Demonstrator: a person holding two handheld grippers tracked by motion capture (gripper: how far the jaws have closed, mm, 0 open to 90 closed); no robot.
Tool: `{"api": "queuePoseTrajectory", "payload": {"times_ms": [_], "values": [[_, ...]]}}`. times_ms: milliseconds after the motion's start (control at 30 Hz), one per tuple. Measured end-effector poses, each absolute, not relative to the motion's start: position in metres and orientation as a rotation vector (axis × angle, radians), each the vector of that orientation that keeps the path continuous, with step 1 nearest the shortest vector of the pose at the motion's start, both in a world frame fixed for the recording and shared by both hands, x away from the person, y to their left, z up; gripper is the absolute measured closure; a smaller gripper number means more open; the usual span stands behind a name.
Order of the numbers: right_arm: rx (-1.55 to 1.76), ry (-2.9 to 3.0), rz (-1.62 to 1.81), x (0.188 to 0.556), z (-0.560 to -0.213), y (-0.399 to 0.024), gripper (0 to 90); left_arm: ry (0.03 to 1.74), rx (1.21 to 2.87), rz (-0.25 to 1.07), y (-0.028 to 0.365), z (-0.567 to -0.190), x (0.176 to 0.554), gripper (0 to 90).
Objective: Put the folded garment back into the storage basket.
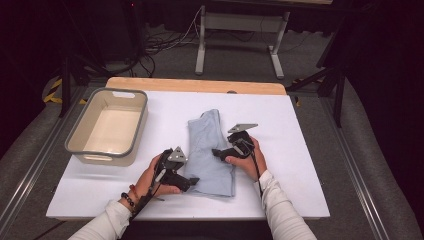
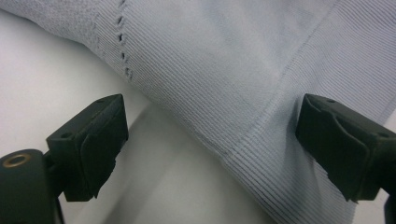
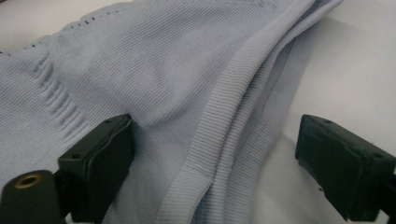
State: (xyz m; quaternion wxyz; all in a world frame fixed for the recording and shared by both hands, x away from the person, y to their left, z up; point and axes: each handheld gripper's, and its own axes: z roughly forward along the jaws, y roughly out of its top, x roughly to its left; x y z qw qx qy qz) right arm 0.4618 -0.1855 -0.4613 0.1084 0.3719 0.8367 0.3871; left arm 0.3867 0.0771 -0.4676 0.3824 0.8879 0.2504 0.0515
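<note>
From above, you have the folded light blue cloth (image 1: 212,152) lying flat in the middle of the white surface (image 1: 300,150), with the grey bin (image 1: 107,127) well apart on the left. Your left gripper (image 1: 192,181) sits at the cloth's near left edge and your right gripper (image 1: 216,152) at its right side, likely so you can fold it.

In the left gripper view, your jaws are spread wide over the cloth's ribbed hem (image 2: 275,186), pinching nothing.

In the right gripper view, your jaws are spread too, with the layered edge (image 3: 233,140) between them, not squeezed.
</note>
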Motion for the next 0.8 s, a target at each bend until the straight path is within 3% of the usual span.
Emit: {"api": "queuePoseTrajectory", "payload": {"times_ms": [133, 233, 333, 533, 800], "values": [[1.066, 2.501, 1.162, 0.458, -0.459, -0.183, 30.5, 0.629, 2.273, 0.122, 0.077, -0.467, 0.387, 10.7], [1.067, 2.509, 1.175, 0.456, -0.459, -0.183, 34.7, 0.619, 2.284, 0.117, 0.076, -0.467, 0.388, 10.9], [1.053, 2.549, 1.205, 0.455, -0.458, -0.182, 47.3, 0.611, 2.291, 0.113, 0.076, -0.466, 0.387, 12.2], [1.057, 2.591, 1.245, 0.455, -0.458, -0.182, 62.9, 0.593, 2.289, 0.113, 0.076, -0.465, 0.386, 16.0], [1.017, 2.563, 1.271, 0.449, -0.456, -0.182, 71.3, 0.585, 2.28, 0.098, 0.077, -0.465, 0.385, 22.0]]}}
